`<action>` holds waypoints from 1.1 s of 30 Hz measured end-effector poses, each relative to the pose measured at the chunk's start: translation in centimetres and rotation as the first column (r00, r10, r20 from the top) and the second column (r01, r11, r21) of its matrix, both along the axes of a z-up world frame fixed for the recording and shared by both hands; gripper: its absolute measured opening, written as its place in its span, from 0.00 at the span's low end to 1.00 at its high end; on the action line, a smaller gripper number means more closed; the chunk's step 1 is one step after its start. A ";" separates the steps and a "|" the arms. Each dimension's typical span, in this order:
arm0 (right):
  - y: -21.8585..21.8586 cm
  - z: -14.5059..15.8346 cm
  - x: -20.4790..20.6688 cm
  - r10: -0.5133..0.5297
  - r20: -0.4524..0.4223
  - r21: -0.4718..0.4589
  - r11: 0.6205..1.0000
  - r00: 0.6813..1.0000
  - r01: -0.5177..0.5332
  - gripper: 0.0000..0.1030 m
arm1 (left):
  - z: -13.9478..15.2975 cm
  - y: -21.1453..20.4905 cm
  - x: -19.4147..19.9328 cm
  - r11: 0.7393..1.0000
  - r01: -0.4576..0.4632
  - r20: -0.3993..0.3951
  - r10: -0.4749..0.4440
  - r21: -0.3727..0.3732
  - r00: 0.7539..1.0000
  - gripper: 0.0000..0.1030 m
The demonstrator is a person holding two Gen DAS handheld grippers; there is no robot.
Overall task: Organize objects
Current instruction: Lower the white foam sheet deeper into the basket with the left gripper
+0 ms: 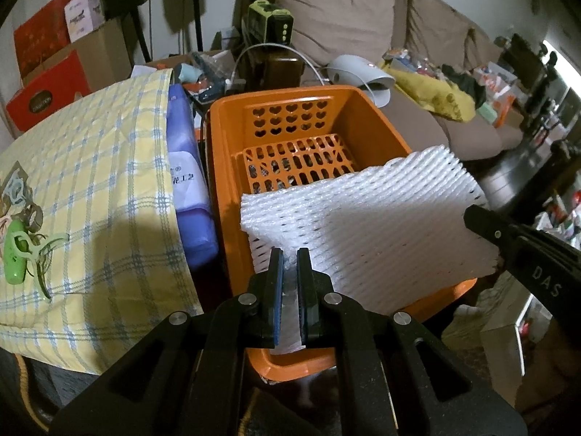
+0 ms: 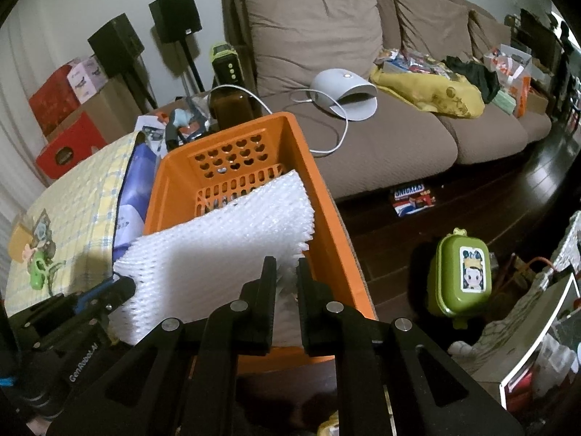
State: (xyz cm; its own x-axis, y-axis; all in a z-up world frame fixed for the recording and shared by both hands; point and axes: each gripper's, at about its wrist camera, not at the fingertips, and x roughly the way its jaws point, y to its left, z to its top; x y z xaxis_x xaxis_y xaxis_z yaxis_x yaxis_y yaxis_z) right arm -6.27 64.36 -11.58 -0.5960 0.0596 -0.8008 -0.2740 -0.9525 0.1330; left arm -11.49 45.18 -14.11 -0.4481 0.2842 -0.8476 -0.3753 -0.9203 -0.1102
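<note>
A stack of white foam net sheets (image 1: 366,229) lies over the near half of an orange plastic basket (image 1: 374,116). My left gripper (image 1: 289,258) is shut on the stack's near left corner. In the right wrist view my right gripper (image 2: 285,267) is shut on the near right edge of the same foam sheets (image 2: 225,247), above the orange basket (image 2: 326,210). Each gripper shows in the other's view: the right one (image 1: 483,225) at the stack's right corner, the left one (image 2: 123,287) at its left corner. The basket's slotted floor shows beyond the foam.
A yellow checked cloth (image 1: 90,196) with a green clip (image 1: 18,254) lies left of the basket, a purple pack (image 1: 189,181) between them. A brown sofa (image 2: 363,134) with a white device (image 2: 345,94) stands behind. A green lunch box (image 2: 459,276) sits on the dark floor at right.
</note>
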 end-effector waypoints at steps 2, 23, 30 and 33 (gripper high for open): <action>0.0 0.0 0.0 0.000 0.006 0.006 1.000 1.000 0.000 0.10 | -0.2 0.0 0.1 1.000 0.006 0.014 -0.006 0.006 1.000 0.06; 0.5 -0.8 -0.2 -0.008 0.043 0.003 1.000 0.999 0.008 0.10 | -1.2 0.7 0.7 1.000 0.024 0.032 -0.024 -0.012 0.999 0.06; 0.4 -1.1 -0.5 -0.005 0.058 0.005 1.000 0.998 0.004 0.10 | -1.7 0.8 0.8 0.999 0.027 0.036 -0.026 -0.018 0.999 0.06; 0.5 -1.6 -0.6 -0.002 0.074 0.001 1.000 0.997 0.002 0.10 | -2.0 0.6 0.7 1.000 0.020 0.040 -0.019 -0.019 0.999 0.06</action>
